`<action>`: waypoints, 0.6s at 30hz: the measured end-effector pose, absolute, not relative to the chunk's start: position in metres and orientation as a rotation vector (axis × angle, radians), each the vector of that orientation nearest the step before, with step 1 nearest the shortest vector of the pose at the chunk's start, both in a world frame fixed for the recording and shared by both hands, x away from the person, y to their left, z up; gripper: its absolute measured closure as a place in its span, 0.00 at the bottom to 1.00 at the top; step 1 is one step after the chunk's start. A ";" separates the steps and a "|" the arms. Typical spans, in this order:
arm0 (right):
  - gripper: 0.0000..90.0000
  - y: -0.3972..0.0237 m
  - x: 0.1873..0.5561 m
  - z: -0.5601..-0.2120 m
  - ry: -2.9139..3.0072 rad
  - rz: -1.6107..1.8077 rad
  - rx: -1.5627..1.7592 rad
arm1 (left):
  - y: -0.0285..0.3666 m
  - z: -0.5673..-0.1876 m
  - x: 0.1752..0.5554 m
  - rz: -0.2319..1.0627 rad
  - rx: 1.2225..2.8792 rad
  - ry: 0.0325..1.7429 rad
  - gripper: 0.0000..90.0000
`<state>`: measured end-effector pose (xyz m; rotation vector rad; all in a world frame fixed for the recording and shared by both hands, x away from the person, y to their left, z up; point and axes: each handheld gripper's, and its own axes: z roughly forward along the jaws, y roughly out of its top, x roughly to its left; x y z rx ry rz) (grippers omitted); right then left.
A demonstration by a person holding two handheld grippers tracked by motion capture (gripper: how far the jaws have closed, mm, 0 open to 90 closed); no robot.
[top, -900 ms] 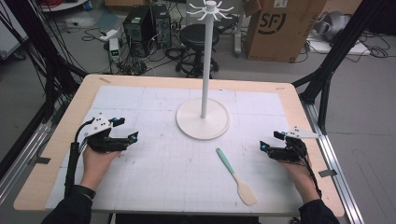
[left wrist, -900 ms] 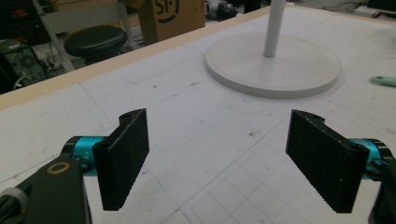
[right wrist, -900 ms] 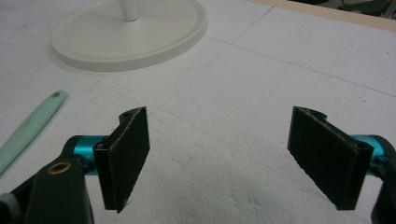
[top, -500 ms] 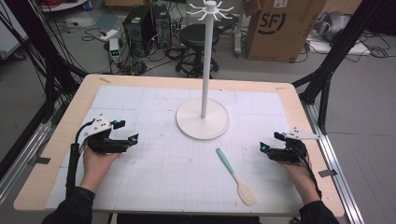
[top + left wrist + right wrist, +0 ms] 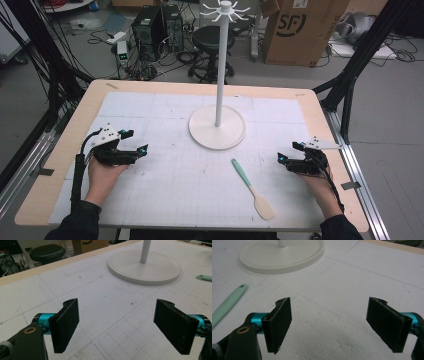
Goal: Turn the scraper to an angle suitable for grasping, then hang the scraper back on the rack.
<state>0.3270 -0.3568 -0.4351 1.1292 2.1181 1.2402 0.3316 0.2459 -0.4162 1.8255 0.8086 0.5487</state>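
Note:
A spatula (image 5: 251, 187) with a mint-green handle and cream blade lies flat on the white gridded mat, front of centre; its handle end (image 5: 229, 303) shows at the left of the right gripper view and its tip (image 5: 204, 277) at the right edge of the left gripper view. A white stand with a round base (image 5: 217, 127) and a tall pole topped by hooks (image 5: 224, 10) rises at mid table. My left gripper (image 5: 138, 141) rests at the left, open, nothing between its jaws. My right gripper (image 5: 287, 152) rests at the right, open and empty, a hand's width from the spatula.
The wooden table edge (image 5: 200, 86) frames the mat. Beyond the table stand a black stool (image 5: 212, 37), a cardboard box (image 5: 295, 30), computer cases (image 5: 155, 25) and floor cables. Black frame posts (image 5: 350, 85) flank both sides. Bare mat lies between the grippers.

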 end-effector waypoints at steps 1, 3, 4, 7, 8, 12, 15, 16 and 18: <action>0.22 -0.357 0.327 -0.435 2.119 1.241 1.130 | 0.246 -0.416 0.332 0.549 1.827 0.808 0.23; 0.22 -0.357 0.326 -0.435 2.123 1.239 1.127 | 0.246 -0.417 0.332 0.551 1.830 0.805 0.23; 0.22 -0.357 0.326 -0.435 2.121 1.241 1.127 | 0.245 -0.417 0.332 0.550 1.825 0.807 0.23; 0.22 -0.357 0.324 -0.436 2.128 1.229 1.122 | 0.244 -0.418 0.333 0.549 1.827 0.803 0.23; 0.22 -0.357 0.324 -0.435 2.125 1.227 1.117 | 0.244 -0.418 0.333 0.554 1.830 0.802 0.23; 0.22 -0.355 0.322 -0.433 2.119 1.232 1.111 | 0.246 -0.417 0.333 0.557 1.824 0.799 0.23; 0.21 -0.350 0.318 -0.429 2.113 1.231 1.115 | 0.248 -0.416 0.333 0.558 1.819 0.804 0.23; 0.21 -0.348 0.316 -0.427 2.115 1.231 1.118 | 0.249 -0.416 0.333 0.561 1.819 0.805 0.23; 0.21 -0.344 0.314 -0.424 2.115 1.229 1.113 | 0.249 -0.416 0.333 0.559 1.813 0.803 0.23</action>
